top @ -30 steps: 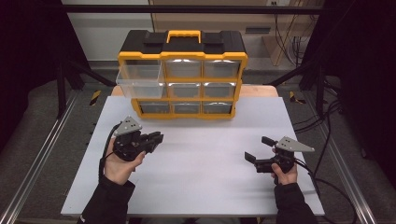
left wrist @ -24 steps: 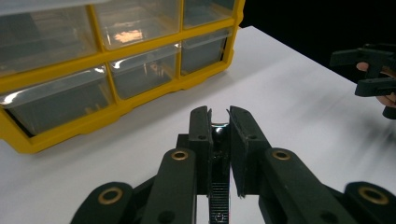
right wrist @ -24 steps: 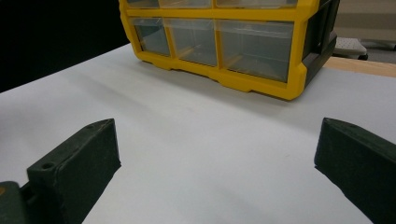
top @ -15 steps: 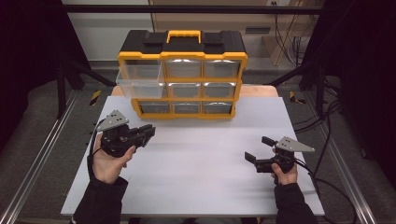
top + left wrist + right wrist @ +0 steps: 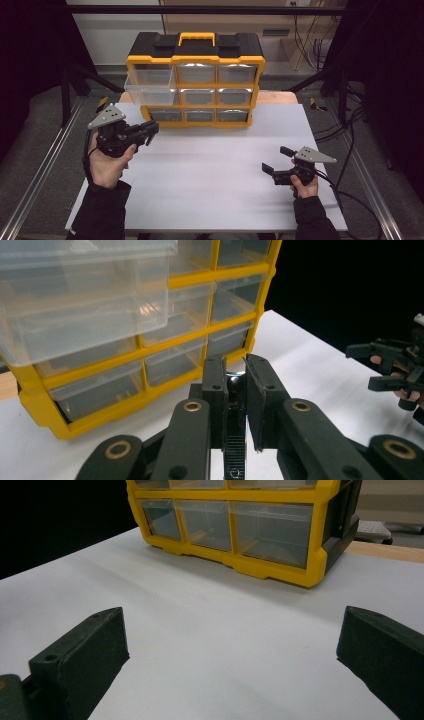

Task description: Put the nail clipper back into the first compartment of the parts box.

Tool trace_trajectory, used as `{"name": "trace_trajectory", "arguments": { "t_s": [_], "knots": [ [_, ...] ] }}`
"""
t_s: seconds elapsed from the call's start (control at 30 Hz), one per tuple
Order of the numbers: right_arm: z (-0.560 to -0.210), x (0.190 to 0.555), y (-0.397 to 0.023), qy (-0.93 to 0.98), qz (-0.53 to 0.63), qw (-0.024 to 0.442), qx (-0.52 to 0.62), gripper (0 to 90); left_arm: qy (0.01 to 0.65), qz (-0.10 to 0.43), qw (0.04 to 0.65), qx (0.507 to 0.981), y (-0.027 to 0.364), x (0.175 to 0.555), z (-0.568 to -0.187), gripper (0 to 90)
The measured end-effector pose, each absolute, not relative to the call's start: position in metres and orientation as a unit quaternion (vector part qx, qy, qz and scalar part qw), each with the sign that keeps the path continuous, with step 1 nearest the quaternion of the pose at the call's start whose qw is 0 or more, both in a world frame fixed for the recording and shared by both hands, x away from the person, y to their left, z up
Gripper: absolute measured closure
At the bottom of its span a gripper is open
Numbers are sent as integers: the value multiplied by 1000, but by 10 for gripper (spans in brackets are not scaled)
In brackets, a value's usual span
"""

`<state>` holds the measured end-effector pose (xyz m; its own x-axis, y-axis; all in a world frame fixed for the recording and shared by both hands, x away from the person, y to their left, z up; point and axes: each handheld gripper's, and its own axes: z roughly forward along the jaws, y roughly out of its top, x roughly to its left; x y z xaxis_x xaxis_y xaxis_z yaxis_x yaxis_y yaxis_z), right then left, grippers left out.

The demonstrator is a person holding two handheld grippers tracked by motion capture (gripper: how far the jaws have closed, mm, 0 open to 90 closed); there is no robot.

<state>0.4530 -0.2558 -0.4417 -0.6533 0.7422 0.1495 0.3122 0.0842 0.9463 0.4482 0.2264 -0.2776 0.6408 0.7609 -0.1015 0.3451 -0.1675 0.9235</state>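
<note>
Since a second ago, left gripper has swung left toward the organizer, jaws pinching a small dark ball. One drawer stands pulled out, so dropping the ball in seems left; right gripper rests wide open.

One yellow-and-black plastic drawer cabinet stands at twelve o'clock on one white rectangular table top. It carries nine clear plastic drawers in three rows of three; one of them, the clear drawer at the top left, is pulled out. One yellow carry handle sits on the cabinet's top. Two black two-jaw grippers are in play: the left gripper at nine o'clock and the right gripper at four o'clock.
</note>
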Motion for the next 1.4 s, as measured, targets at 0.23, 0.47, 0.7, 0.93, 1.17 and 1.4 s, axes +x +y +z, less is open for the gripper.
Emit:
{"name": "trace_trajectory", "arguments": {
  "t_s": [0.23, 0.47, 0.7, 0.93, 1.17, 1.4],
  "knots": [
    [-442, 453, -256, 712, 566, 189, 370, 5, 373, 203, 530, 734, 228, 452, -265, 789],
    [-442, 453, -256, 712, 566, 189, 371, 5, 369, 210, 534, 732, 227, 454, -250, 790],
    [-442, 453, -256, 712, 566, 189, 371, 5, 369, 217, 537, 727, 227, 458, -237, 790],
    [-442, 453, -256, 712, 566, 190, 370, 5, 374, 228, 535, 723, 228, 464, -226, 790],
    [-442, 453, -256, 712, 566, 189, 371, 5, 381, 235, 530, 720, 228, 474, -218, 790],
    [-442, 453, -256, 713, 565, 189, 370, 5, 386, 243, 523, 720, 228, 485, -210, 790]
  ]
}}
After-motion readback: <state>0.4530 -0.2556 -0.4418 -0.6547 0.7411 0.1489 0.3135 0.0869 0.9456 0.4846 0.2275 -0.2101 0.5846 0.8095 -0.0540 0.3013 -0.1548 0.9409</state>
